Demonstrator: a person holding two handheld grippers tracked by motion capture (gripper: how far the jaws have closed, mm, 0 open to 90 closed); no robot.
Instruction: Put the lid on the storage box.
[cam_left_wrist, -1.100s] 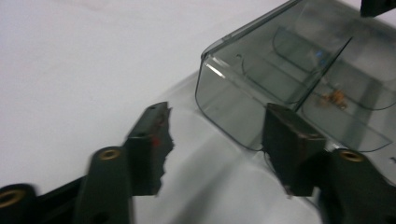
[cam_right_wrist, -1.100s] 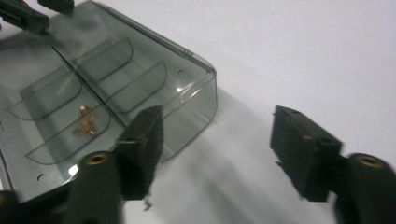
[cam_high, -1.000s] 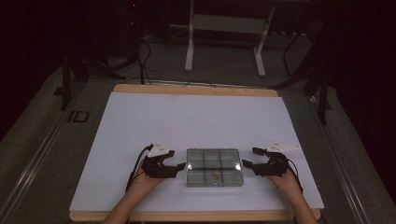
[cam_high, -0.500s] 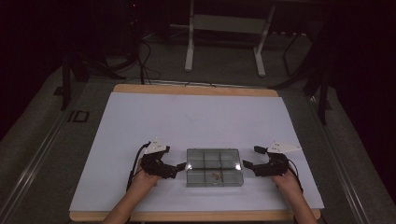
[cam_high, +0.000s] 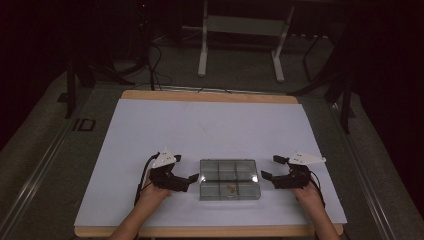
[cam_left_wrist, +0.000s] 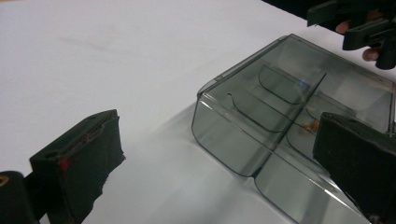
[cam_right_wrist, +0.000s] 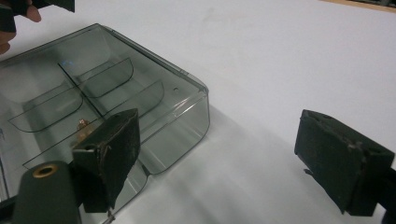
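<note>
Here, box (cam_high: 229, 179) between parted tongs (cam_high: 194, 178)

One clear smoke-grey plastic compartment box (cam_high: 229, 179) is present, divided into six compartments arranged two by three. One small brownish object (cam_high: 230, 188) lies in a near-row compartment. Two black two-jaw handheld grippers are present: the left gripper (cam_high: 192, 177) and the right gripper (cam_high: 270, 168). One white rectangular tabletop sheet (cam_high: 210, 125) covers the table.

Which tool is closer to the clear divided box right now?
Left, by a little. The left tool has its jaws open right at the clear box's left end. The right tool sits off the box's right end with a small gap, jaws open too.
</note>
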